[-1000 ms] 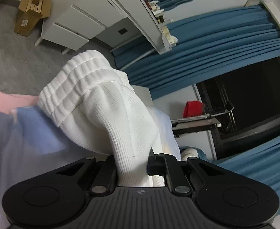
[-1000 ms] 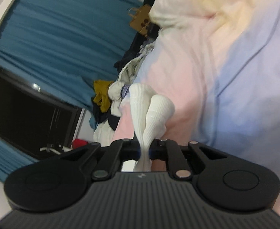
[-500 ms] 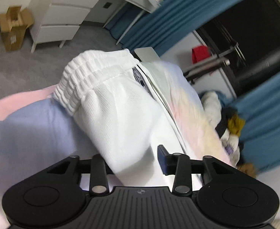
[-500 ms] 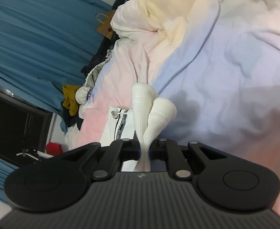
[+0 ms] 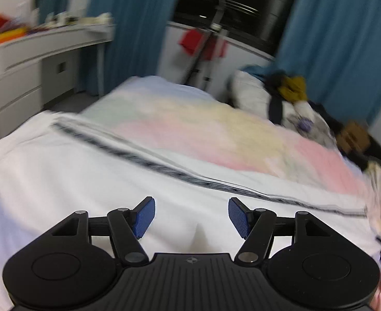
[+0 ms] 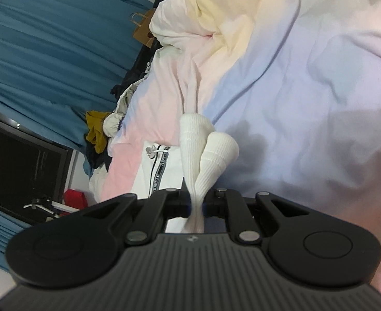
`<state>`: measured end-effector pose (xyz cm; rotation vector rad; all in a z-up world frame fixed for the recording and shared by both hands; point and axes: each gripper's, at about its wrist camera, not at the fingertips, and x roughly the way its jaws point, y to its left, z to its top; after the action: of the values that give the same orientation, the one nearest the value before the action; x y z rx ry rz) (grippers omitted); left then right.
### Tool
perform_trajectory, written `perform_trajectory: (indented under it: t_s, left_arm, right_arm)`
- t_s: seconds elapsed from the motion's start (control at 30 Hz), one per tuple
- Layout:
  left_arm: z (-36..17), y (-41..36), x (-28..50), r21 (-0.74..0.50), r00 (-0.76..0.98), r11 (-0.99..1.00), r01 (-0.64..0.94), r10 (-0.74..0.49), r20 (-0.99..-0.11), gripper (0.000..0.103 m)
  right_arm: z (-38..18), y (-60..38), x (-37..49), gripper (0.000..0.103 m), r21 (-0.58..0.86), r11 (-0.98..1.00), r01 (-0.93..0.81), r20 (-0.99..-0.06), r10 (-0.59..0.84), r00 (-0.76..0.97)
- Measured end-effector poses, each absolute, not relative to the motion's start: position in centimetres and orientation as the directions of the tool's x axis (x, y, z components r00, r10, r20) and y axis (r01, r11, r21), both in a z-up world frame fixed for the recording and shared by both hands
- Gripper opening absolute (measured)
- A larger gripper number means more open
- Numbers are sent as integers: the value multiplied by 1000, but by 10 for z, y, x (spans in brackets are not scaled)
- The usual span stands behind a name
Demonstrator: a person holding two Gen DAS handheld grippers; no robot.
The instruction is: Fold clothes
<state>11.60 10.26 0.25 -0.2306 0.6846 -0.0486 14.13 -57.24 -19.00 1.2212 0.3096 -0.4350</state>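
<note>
- My left tongs point(image 5: 190, 216) are opening, jaws well apart, nothing between the blue pads; they hang over the white trousers point(image 5: 86, 181).
- The trousers lie spread on the bed point(image 5: 229, 129), long axis running along the black side stripe point(image 5: 164, 167), from far left to near right.
- My right tongs point(image 6: 196, 202) are pinched tight on the ribbed cuffs point(image 6: 208, 153), so that end is mine already.
- Judgement: the left is nearer the free end.
</note>
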Motion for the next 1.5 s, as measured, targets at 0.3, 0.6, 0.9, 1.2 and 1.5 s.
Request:
perform_trajectory:
  t_s: [0.3, 0.6, 0.9, 1.2, 1.5]
  left_arm:
    - [-44, 8, 166, -33, 750, 992, 120, -113, -652, 65]
    - [-107, 4, 207, 31, 676, 980, 197, -112, -729, 63]
    - [-92, 15, 208, -7, 680, 984, 180, -130, -721, 62]
    - [-36, 63, 189, -36, 787, 998, 50, -62, -614, 63]
    - [-3, 131, 170, -129, 836, 988, -81, -3, -549, 64]
  right_arm:
    - [-190, -571, 140, 11, 826, 270, 495, -467, -163, 869]
    - [-173, -562, 144, 11, 806, 339, 485, -437, -212, 874]
    - [-93, -507, 158, 11, 665, 631, 399, -283, -282, 917]
    - [8, -343, 174, 11, 308, 951, 27, -62, -8, 998]
    - [-71, -133, 160, 11, -155, 911, -381, -296, 326, 898]
